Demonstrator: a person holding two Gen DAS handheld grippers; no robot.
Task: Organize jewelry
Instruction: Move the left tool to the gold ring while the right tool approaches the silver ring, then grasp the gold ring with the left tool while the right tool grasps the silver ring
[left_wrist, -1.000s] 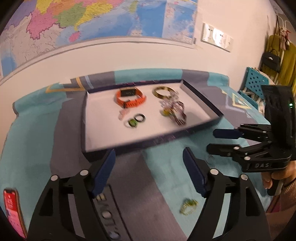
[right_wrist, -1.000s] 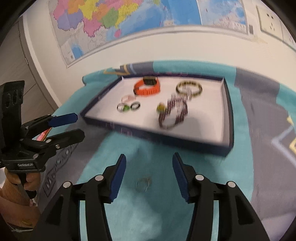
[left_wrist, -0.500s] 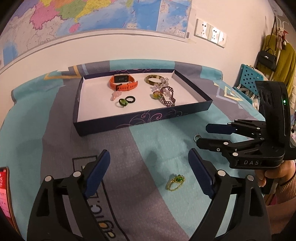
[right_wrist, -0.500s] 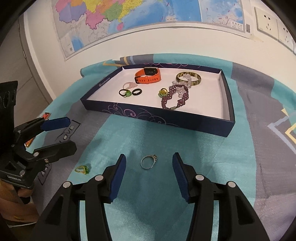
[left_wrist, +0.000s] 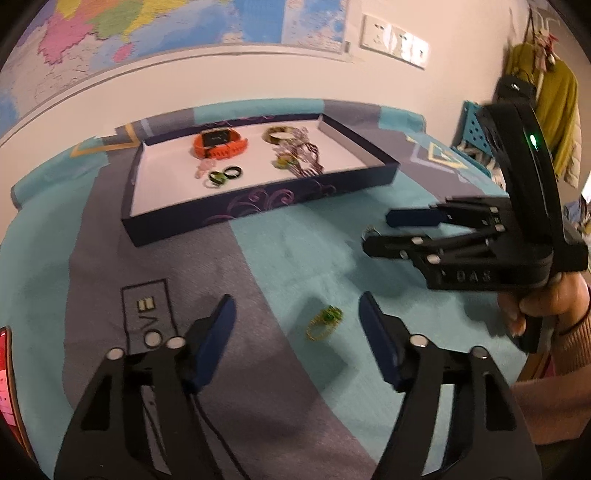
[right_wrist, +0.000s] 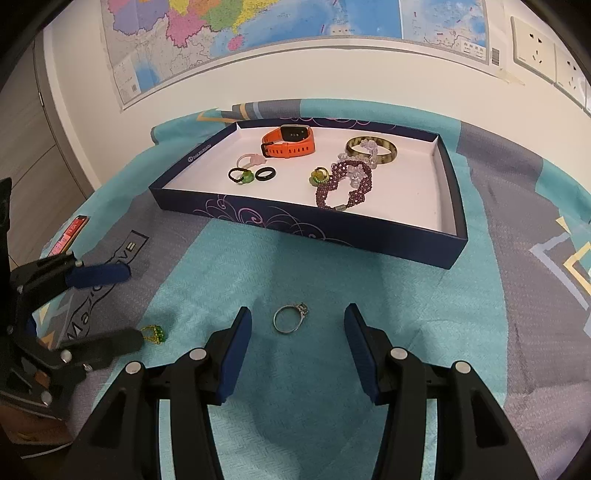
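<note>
A dark blue tray (right_wrist: 306, 225) (left_wrist: 258, 208) holds an orange watch (right_wrist: 290, 142), a horn bangle (right_wrist: 371, 151), a purple bead bracelet (right_wrist: 343, 184) and several rings. A gold ring with a green stone (left_wrist: 324, 323) (right_wrist: 153, 333) lies on the cloth between the fingers of my open left gripper (left_wrist: 297, 332). A silver ring (right_wrist: 290, 318) lies between the fingers of my open right gripper (right_wrist: 297, 339). Both grippers are empty. The silver ring shows only as a sliver behind the right gripper in the left wrist view.
A teal and grey patterned cloth (right_wrist: 332, 280) covers the table. A red phone (right_wrist: 68, 234) (left_wrist: 5, 373) lies at the left edge. A wall with a map (right_wrist: 258, 33) stands behind the tray. A blue chair and hanging clothes (left_wrist: 554, 96) are at the right.
Both grippers have come lower and closer to the cloth. The gold ring now sits between the left fingers and the silver ring between the right fingers.
</note>
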